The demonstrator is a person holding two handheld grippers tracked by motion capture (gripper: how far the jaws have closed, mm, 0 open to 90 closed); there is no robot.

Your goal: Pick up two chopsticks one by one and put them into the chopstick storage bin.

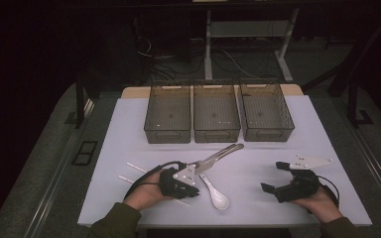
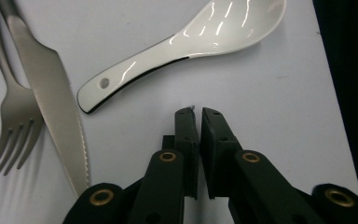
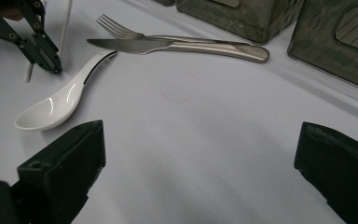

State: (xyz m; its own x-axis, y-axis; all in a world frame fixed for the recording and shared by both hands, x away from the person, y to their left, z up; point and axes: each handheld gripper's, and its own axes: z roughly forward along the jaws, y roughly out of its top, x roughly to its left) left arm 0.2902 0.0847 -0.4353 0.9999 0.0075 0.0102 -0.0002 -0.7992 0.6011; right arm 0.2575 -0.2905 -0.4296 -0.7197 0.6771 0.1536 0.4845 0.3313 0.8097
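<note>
Left hand-held gripper [image 2: 196,111], jaws nearly shut on nothing, is nearer the glossy white ceramic soup spoon [image 2: 191,39] lying on the bench at its 12 o'clock, handle toward 10; right hand-held gripper [image 3: 198,158] gapes wide

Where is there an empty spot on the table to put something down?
The widest bare patch lies between the white spoon and the right tool, in front of the three bins. Another runs along the table's left edge, beyond the chopsticks. It is crowded around the left tool, where fork and knife lie close.
</note>
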